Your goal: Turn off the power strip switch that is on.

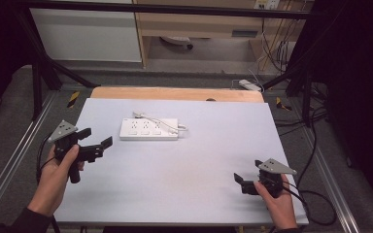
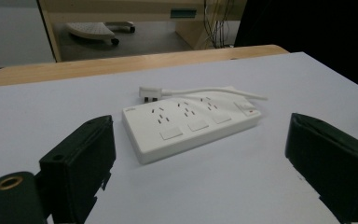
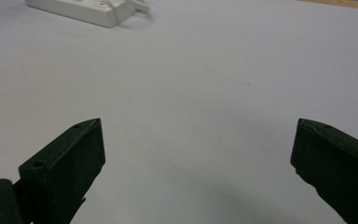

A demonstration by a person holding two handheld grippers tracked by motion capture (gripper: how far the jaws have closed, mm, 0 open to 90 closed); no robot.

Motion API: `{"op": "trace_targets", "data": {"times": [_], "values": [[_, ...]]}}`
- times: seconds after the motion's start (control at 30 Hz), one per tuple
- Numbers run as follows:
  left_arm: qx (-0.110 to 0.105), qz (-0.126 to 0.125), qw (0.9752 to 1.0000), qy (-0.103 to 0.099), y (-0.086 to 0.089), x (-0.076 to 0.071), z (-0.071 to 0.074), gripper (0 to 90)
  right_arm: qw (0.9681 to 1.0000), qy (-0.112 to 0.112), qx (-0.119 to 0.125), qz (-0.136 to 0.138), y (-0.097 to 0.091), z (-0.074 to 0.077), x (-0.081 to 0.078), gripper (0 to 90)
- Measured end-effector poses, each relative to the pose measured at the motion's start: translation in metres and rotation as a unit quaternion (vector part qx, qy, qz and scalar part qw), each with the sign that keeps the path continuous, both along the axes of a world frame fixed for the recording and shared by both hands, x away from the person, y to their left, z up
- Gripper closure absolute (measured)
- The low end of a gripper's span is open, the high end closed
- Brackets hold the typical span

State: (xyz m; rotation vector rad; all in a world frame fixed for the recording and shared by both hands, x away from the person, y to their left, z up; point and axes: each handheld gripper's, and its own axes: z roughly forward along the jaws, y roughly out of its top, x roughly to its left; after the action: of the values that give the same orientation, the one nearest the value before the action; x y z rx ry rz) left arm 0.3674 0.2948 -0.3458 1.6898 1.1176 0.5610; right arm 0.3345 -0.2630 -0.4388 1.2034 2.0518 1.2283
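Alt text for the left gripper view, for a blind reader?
A white power strip lies flat on a pale table, its plug and cord resting behind it. The open left claw frames it, holding nothing.

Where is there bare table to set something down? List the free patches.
Free: the wide middle and near stretch of the table, between the left gripper and right gripper, and the right side past the power strip. Crowded: the strip, with its cord and plug behind.
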Motion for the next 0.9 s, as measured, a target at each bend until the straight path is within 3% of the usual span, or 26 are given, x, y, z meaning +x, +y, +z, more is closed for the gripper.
{"op": "trace_targets", "data": {"times": [0.1,0.47,0.9], "values": [[0.009,-0.002,1.0,-0.002,0.001,-0.007,-0.003,8.4,1.0,-0.001,-0.001,0.0,0.0,0.0,0.0,3.3],[0.004,0.0,1.0,0.004,0.009,-0.026,-0.014,8.0,1.0,-0.001,-0.001,0.0,0.0,0.0,0.0,3.4],[0.013,0.006,0.9999,0.005,0.017,-0.046,-0.029,7.7,1.0,-0.001,0.0,-0.001,0.0,0.0,0.0,3.4]]}}
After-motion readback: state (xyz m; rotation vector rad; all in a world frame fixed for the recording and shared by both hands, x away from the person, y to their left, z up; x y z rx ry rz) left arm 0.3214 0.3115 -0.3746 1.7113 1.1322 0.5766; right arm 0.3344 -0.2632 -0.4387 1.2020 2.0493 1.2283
